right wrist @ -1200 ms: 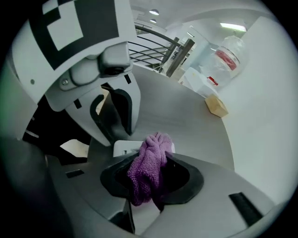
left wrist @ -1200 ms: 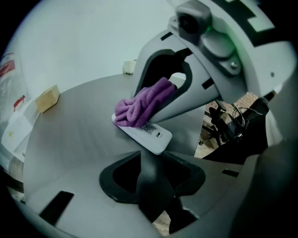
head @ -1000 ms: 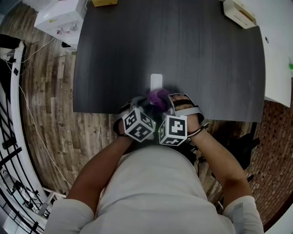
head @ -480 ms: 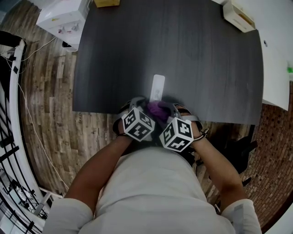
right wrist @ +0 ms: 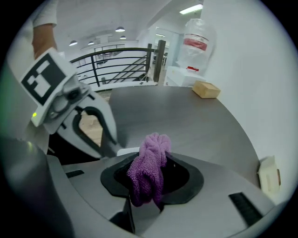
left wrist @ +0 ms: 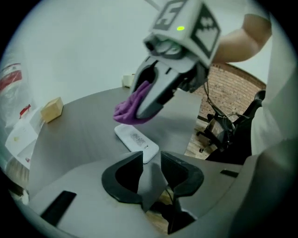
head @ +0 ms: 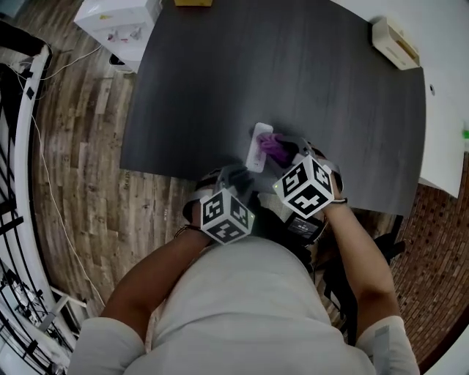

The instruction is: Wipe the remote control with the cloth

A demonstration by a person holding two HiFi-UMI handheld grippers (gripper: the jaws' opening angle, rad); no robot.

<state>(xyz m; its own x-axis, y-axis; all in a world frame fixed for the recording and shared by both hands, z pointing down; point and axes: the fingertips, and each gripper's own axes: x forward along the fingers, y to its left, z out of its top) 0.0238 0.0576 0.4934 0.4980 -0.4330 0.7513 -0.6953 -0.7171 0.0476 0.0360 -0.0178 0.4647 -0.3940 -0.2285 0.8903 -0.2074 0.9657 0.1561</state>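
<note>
The white remote control [head: 259, 146] lies lengthwise near the front edge of the dark table [head: 330, 95]. Its near end sits between the tips of my left gripper [head: 245, 174], whose jaws have just been closing and now pinch that end [left wrist: 145, 152]. My right gripper [head: 282, 150] is shut on a bunched purple cloth [right wrist: 148, 174]. In the left gripper view the cloth [left wrist: 132, 106] hangs from the right gripper [left wrist: 139, 110] just above the remote's far half. Whether it touches, I cannot tell. A white sliver of the remote [right wrist: 128, 151] shows in the right gripper view.
A tan block [left wrist: 52, 109] lies at the table's far side. At the far right corner a cream box [head: 396, 33] rests. A white unit [head: 117, 22] stands on the wooden floor to the left, near a railing. A dark chair base [left wrist: 219, 132] stands past the table's edge.
The right gripper has rolled and carried the cloth from the remote's near end further along it, to the right. The left gripper's cube has dropped back, apart from the right cube.
</note>
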